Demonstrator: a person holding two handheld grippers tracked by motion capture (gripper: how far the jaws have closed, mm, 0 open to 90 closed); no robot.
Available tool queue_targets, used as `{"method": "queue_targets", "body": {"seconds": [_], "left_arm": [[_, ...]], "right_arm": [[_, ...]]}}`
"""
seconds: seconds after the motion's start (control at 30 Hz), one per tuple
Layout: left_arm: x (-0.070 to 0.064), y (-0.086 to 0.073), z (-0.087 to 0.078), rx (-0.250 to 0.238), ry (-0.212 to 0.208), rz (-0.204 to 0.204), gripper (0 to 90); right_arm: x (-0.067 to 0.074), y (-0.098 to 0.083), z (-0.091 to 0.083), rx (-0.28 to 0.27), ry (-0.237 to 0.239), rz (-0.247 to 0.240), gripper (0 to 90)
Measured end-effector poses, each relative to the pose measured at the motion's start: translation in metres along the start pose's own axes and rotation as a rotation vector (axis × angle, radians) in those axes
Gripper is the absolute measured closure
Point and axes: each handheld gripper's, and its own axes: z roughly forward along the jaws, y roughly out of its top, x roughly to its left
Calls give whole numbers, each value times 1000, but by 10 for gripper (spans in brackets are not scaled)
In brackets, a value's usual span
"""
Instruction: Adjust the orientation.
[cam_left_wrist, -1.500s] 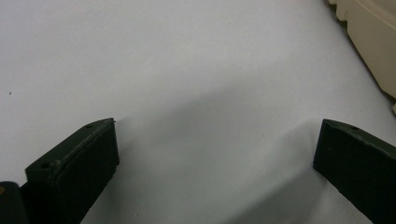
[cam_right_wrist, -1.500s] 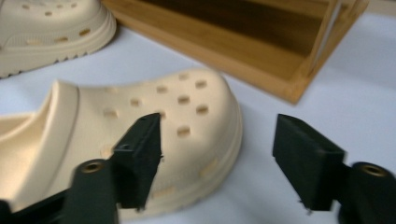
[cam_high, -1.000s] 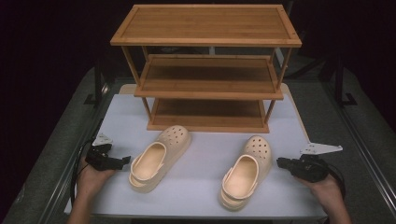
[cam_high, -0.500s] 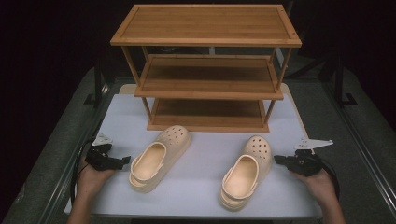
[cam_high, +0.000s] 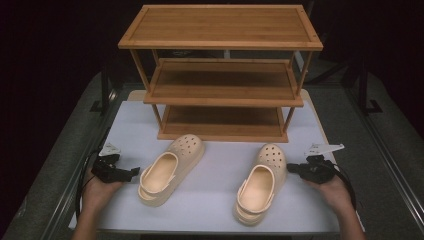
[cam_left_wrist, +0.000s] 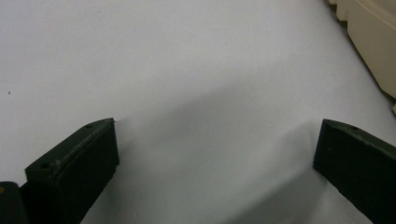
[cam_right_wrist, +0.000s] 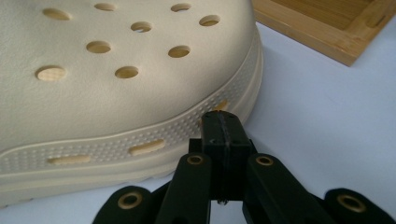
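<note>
Moved inward from the tabletop's right edge since the earlier frame: right tool (cam_right_wrist: 220, 122), jaws just closed flat together on nothing, tips at the dotted sole rim of the right clog (cam_high: 261, 184). Cream, hole-dotted over the toe, lying near the front right corner, toe toward the bamboo shoe rack (cam_high: 220, 70) at the back edge. Left clog (cam_high: 170, 169) alike, angled, toward the front left. Left tool (cam_left_wrist: 210, 154) wide open and empty over bare white tabletop (cam_high: 215, 160), just beside that clog's heel.
</note>
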Motion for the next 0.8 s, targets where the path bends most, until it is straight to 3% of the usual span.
{"method": "queue_targets", "body": {"seconds": [0.8], "left_arm": [[0,0,0,0,0,0,0]], "right_arm": [[10,47,46,0,52,-31,900]]}}
